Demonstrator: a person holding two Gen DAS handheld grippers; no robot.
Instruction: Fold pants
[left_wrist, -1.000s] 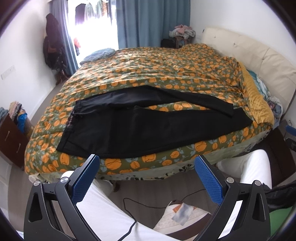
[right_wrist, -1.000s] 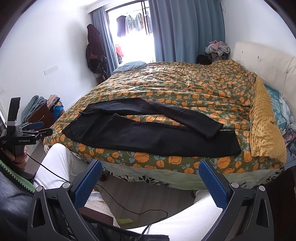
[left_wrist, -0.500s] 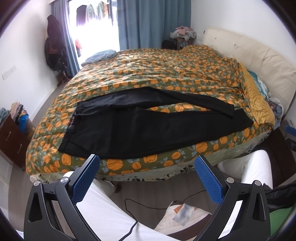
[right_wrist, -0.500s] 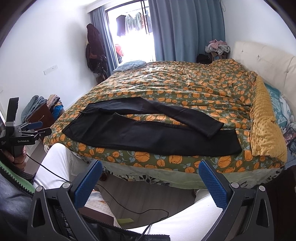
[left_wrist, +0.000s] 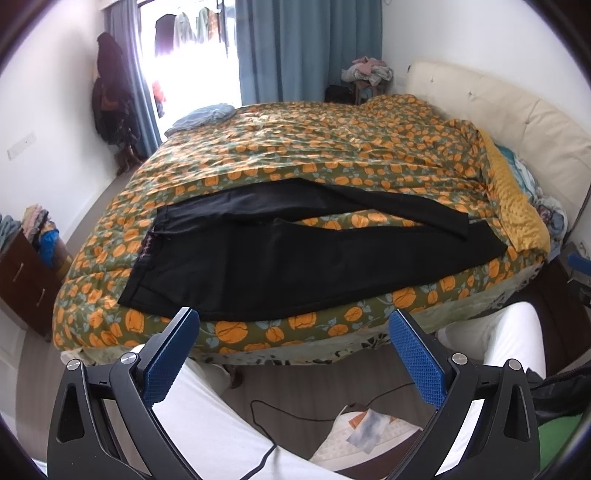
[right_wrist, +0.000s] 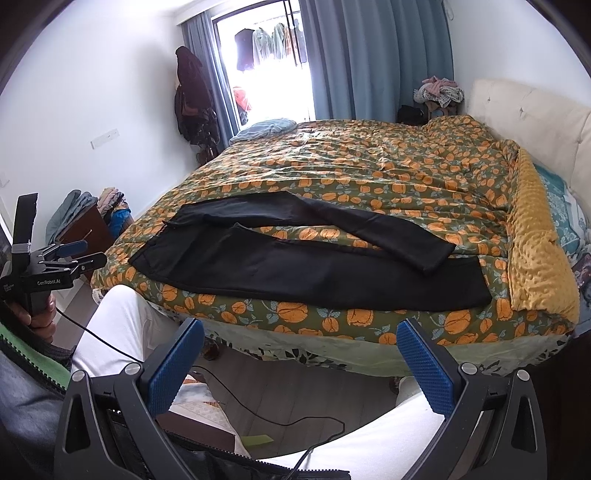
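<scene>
Jaws of both grippers gape wide, empty; pants lie lengthwise along bed edge, waistband left.

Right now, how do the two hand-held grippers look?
Both look alike. The left hand-held gripper and the right hand-held gripper have black angular frames with silver screws, and two blue fingers with textured pads. In the right view, the left one's black body bears white "GenRobot.AI" lettering.
</scene>
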